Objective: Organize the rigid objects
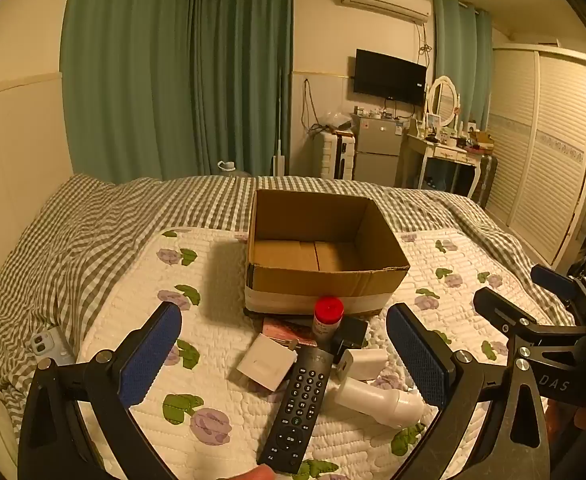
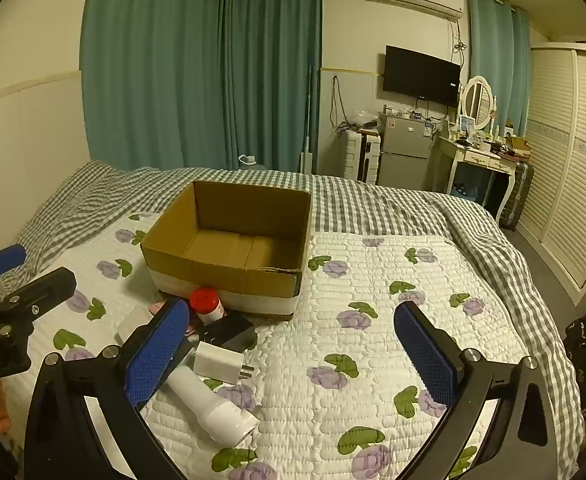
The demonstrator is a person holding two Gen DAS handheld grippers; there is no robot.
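An open cardboard box (image 1: 325, 236) (image 2: 233, 240) stands empty on the bed. In front of it lies a pile: a black remote (image 1: 299, 404), a white square box (image 1: 267, 362), a red-capped bottle (image 1: 328, 316) (image 2: 206, 301), a black adapter (image 1: 351, 334) (image 2: 229, 332), a white charger (image 1: 367, 362) (image 2: 221, 360) and a white flashlight (image 1: 381, 400) (image 2: 209, 404). My left gripper (image 1: 285, 344) is open above the pile. My right gripper (image 2: 289, 344) is open, its left finger over the pile's right side.
A phone (image 1: 49, 344) lies at the bed's left on the checked duvet (image 1: 93, 232). The floral quilt (image 2: 373, 320) spreads right of the pile. A wardrobe (image 2: 573, 160), dresser and fridge stand beyond the bed.
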